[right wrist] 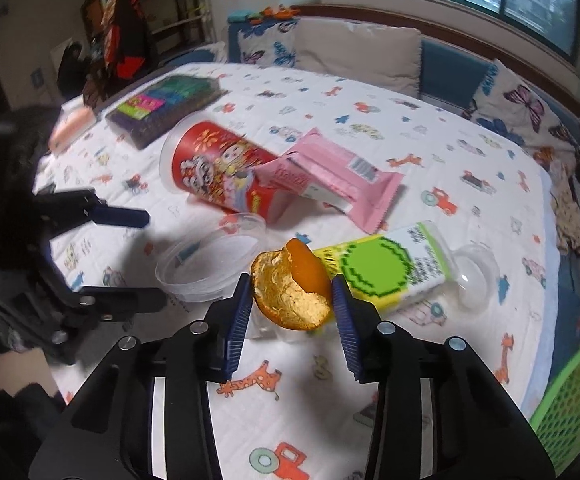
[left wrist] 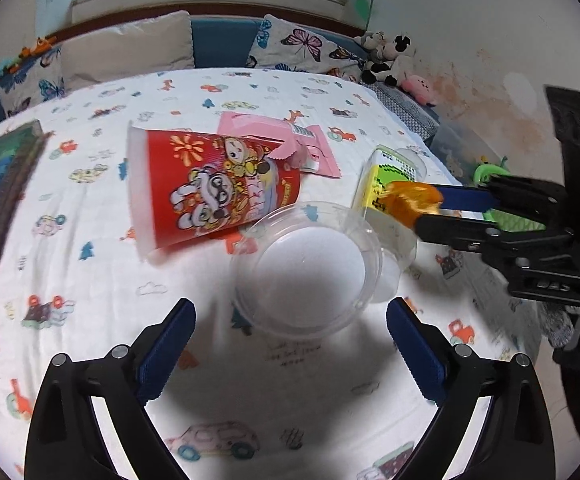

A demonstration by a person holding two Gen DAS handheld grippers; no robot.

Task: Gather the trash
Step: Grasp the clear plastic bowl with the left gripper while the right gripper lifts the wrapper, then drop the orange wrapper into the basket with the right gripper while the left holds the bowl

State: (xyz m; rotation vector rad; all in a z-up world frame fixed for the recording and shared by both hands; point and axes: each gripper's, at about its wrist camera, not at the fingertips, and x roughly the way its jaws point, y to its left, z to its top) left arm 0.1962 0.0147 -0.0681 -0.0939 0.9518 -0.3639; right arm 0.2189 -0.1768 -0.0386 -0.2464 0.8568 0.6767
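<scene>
An orange peel (right wrist: 290,292) sits pinched between the blue pads of my right gripper (right wrist: 291,300), which is shut on it just above the patterned tablecloth (right wrist: 369,112). The left wrist view shows the same peel (left wrist: 407,198) in that gripper (left wrist: 425,210) at the right. My left gripper (left wrist: 290,308) is open, its fingers either side of a clear plastic lid (left wrist: 305,268) without touching it. A red snack cup (left wrist: 210,188) lies on its side beyond, with a pink wrapper (left wrist: 282,140) against it. A yellow-green tube (right wrist: 377,268) lies behind the peel.
A green basket (right wrist: 569,400) stands at the table's near right corner. A dark box of coloured items (right wrist: 162,108) lies at the far left. A second clear lid (right wrist: 473,276) rests by the tube's end. Pillows (left wrist: 130,48) and plush toys (left wrist: 385,56) line the bench behind.
</scene>
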